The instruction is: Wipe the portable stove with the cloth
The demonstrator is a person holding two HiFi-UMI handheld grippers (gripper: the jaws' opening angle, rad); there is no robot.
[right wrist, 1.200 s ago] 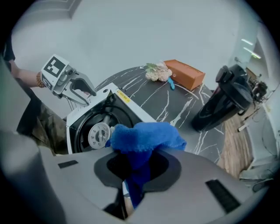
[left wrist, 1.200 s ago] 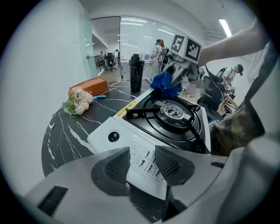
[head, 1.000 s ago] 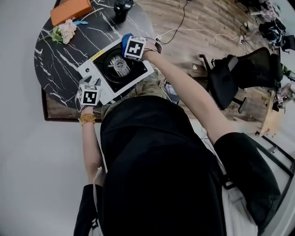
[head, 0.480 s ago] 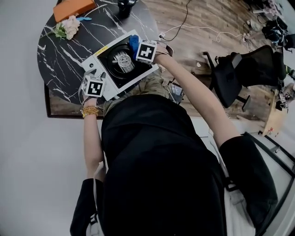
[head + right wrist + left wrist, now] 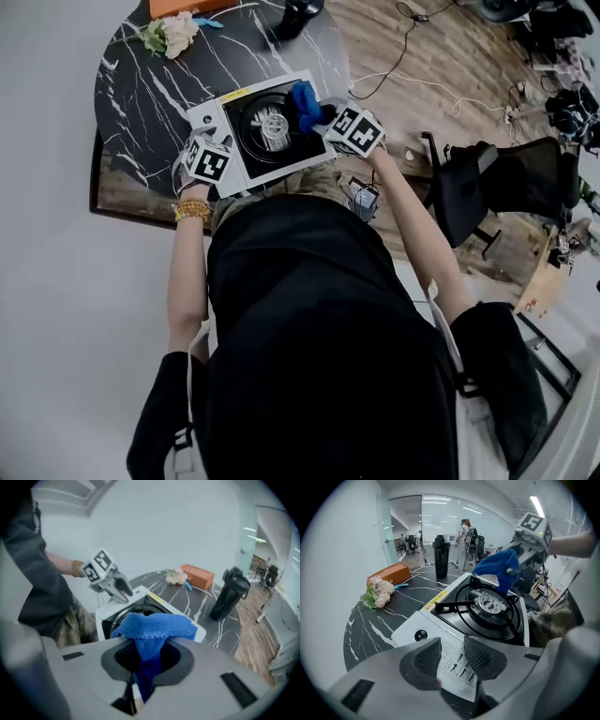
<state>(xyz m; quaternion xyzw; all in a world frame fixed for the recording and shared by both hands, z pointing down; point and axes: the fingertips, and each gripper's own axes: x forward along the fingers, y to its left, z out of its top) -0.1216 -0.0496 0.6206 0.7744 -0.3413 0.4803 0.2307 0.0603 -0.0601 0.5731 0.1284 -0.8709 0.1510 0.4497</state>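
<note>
Moved since the earlier frame: right gripper (image 5: 147, 660), jaws clamped on the blue cloth (image 5: 157, 625), shifted from the far edge of the portable stove (image 5: 410, 625) to over the right rim of its burner well. Left gripper (image 5: 452, 656): at the stove's near left corner, jaws apart after just closing a little, the printed front panel showing between them. Beyond, on the black marbled table (image 5: 150, 84): flower bunch (image 5: 377, 592), orange box (image 5: 389, 573), black flask (image 5: 440, 557).
</note>
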